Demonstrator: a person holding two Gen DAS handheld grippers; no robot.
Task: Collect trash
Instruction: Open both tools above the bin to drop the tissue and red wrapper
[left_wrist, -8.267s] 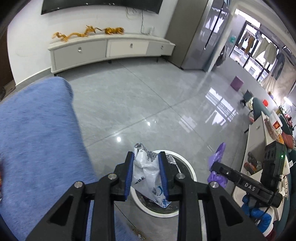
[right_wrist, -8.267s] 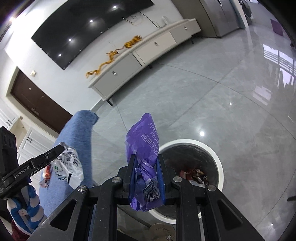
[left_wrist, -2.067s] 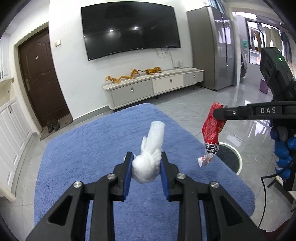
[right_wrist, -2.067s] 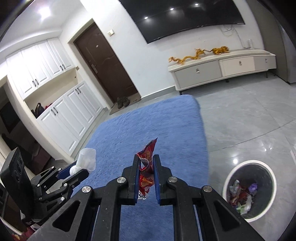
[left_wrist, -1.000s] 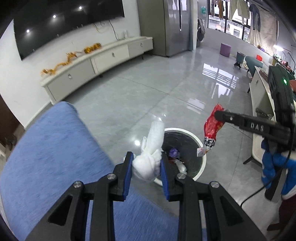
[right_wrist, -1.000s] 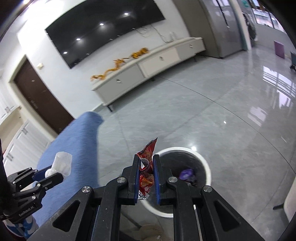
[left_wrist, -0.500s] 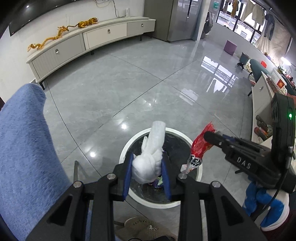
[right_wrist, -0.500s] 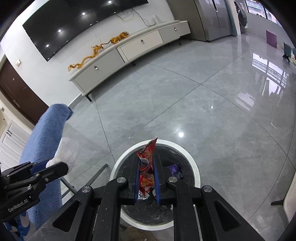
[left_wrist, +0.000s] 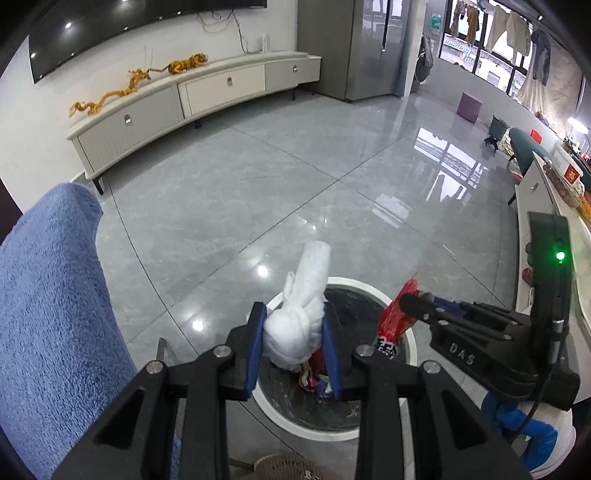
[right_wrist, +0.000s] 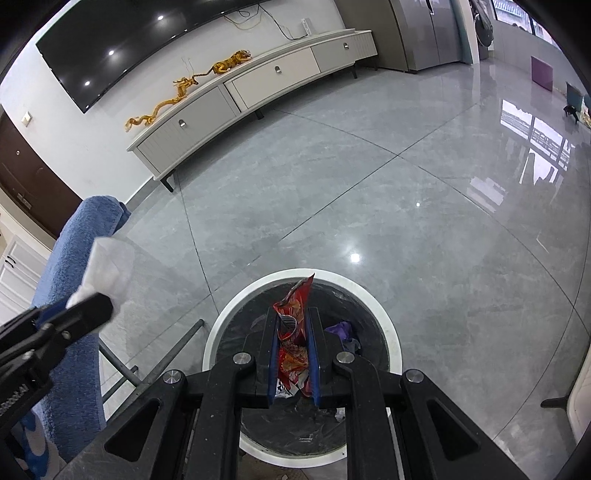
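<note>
White crumpled tissue (left_wrist: 295, 325) sits clamped in my left gripper (left_wrist: 294, 345); my right gripper (right_wrist: 293, 354) pinches a red snack wrapper (right_wrist: 293, 332). Both hang above the bin (right_wrist: 221, 332) below my fingertips, already holding trash; dropping remains.

The floor (left_wrist: 258, 192) is glossy grey tile with thin joint lines, mirroring ceiling spots and the bright windows (left_wrist: 491, 44) at the right. Along the white wall (right_wrist: 122, 92) runs a long, low pale cabinet (left_wrist: 192, 99) on dark legs, with 3 drawer fronts and a golden dragon ornament (left_wrist: 110, 96) on top. Above it hangs a large dark television (right_wrist: 140, 40). A tall grey refrigerator (left_wrist: 354, 48) stands beside the cabinet's end. A brown door (right_wrist: 26, 173) sits at the left, and a small purple stool (left_wrist: 469, 107) stands near the windows.
</note>
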